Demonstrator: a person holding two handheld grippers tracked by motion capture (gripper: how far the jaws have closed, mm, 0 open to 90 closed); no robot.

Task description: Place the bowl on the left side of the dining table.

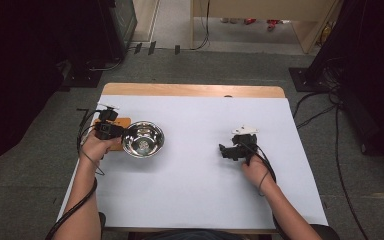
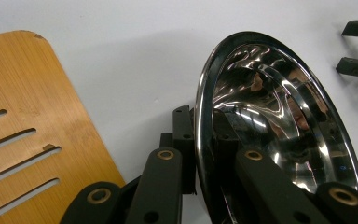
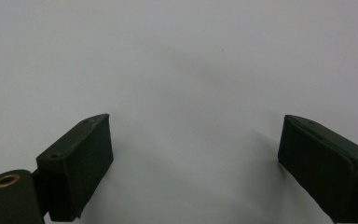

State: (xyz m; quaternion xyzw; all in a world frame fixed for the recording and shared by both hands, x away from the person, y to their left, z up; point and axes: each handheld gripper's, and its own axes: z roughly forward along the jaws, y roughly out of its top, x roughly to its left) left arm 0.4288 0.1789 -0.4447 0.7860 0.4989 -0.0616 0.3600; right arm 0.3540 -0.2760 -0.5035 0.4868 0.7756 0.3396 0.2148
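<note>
Steel bowl (image 2: pixel 279 126) rim clamped by left gripper (image 2: pixel 205 140) (right gripper (image 3: pixel 193 163) gapes).

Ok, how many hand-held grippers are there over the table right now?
2. The left hand-held gripper is near the table's left edge, clamped on the rim of the steel bowl. The right hand-held gripper is right of centre over bare white surface, jaws open.

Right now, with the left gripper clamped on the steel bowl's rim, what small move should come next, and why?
Probably carry the bowl onto the wooden board just beside it: the left gripper already pinches the rim, while the right gripper hangs open over bare white table.
</note>
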